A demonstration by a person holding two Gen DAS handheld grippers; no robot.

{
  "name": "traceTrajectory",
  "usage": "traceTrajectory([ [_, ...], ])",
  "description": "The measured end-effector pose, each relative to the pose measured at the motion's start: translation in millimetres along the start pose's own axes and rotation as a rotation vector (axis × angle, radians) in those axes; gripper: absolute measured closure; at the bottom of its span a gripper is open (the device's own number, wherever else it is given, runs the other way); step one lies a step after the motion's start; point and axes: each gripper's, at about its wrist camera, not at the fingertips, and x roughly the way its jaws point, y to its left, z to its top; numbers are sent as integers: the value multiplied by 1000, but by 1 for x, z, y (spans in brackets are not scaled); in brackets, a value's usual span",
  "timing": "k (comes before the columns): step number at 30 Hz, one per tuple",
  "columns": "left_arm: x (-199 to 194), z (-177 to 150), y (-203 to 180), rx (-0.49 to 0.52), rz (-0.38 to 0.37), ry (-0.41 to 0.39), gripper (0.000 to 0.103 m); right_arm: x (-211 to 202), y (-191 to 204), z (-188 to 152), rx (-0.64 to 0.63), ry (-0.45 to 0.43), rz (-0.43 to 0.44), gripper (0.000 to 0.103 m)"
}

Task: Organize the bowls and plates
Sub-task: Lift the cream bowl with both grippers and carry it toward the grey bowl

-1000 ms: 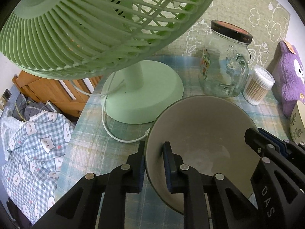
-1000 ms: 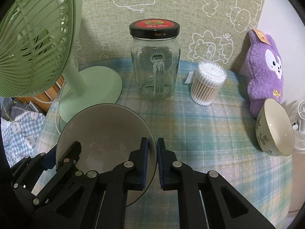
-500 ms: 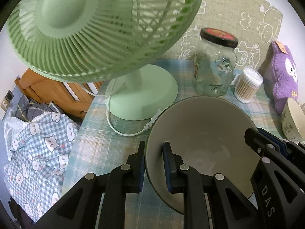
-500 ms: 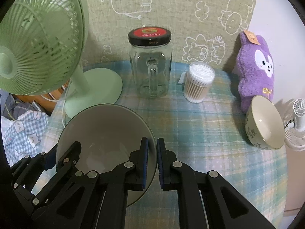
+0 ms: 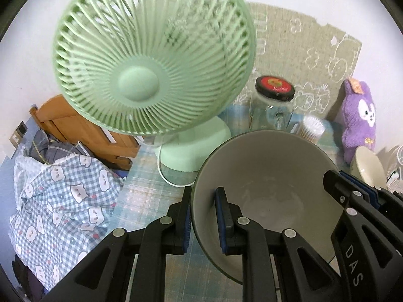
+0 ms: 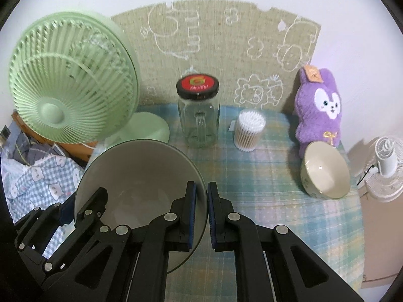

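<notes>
Grey bowl (image 6: 141,176) off the table (image 6: 264,201), above its left edge, pinched on opposite rim sides. Left gripper (image 5: 202,220) clamped on the left rim, right gripper (image 6: 201,216) clamped on the right rim. Best kept level, both moving together, clear of the green fan (image 6: 73,98), toward the cream bowl (image 6: 325,173) at the right edge. Both angled steeply down.

Pale green plastic desk fan (image 5: 151,68): grille motion-blurred in both views. Red-and-black jar lid (image 6: 197,87): label text unreadable. Large grey ceramic bowl (image 5: 267,186): near rim hidden behind black gripper fingers (image 5: 226,216). Small white fan (image 6: 385,168) beyond the table's right edge: cut off by frame.
</notes>
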Motion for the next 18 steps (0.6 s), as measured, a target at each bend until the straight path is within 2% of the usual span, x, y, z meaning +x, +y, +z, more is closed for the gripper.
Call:
traceTrajectory([
  [9,-44,-3,0,24,-33,-39,89,-52,0,-9,31,-40,-31,91],
  [18,-85,-30,1,52,-62,-71,89,-100,-1,-40,66,-53,-57,91],
])
